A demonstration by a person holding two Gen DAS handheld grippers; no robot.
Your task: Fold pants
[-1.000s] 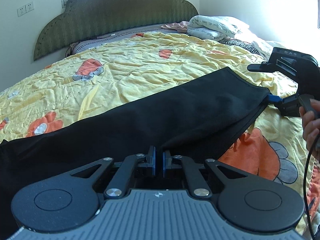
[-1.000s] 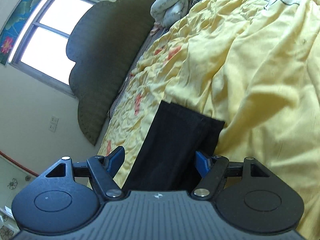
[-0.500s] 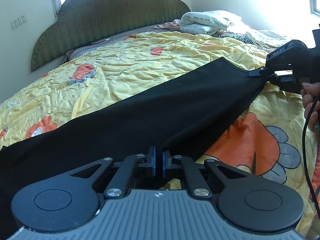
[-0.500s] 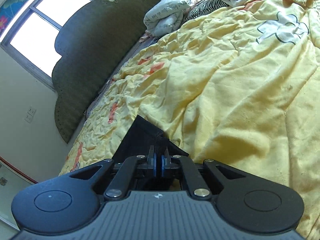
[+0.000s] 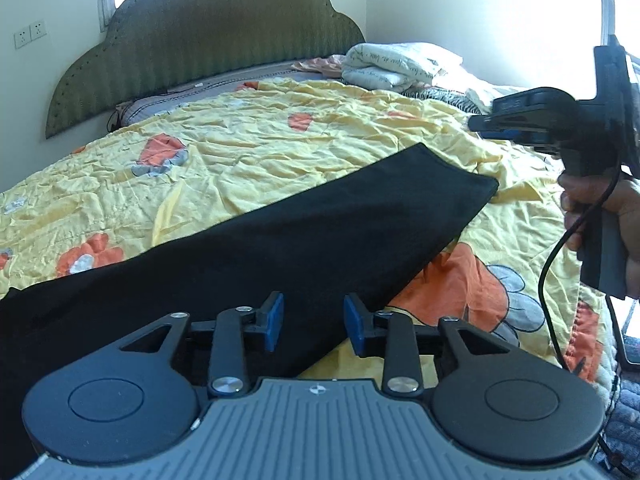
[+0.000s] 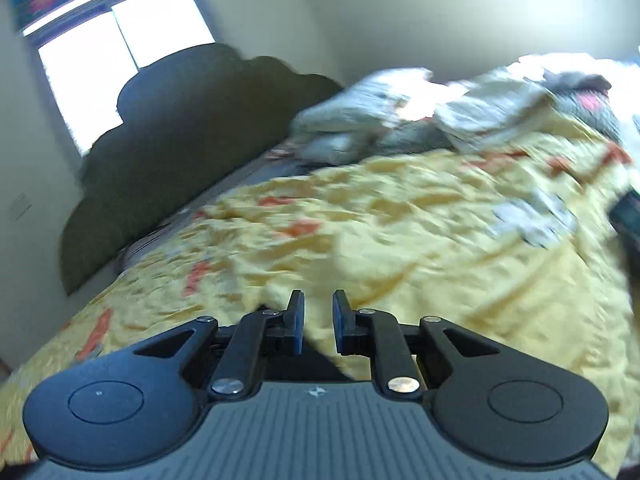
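While pants lie flat, rumpled quilt and bedding surround them.

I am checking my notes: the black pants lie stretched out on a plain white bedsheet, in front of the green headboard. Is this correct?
Not quite. The black pants lie stretched out on a yellow bedsheet printed with orange flowers, not a plain white one. The left wrist view shows this clearly. The green headboard does stand behind them.

Two low wrist views toward the shared headboard, close over the quilt.
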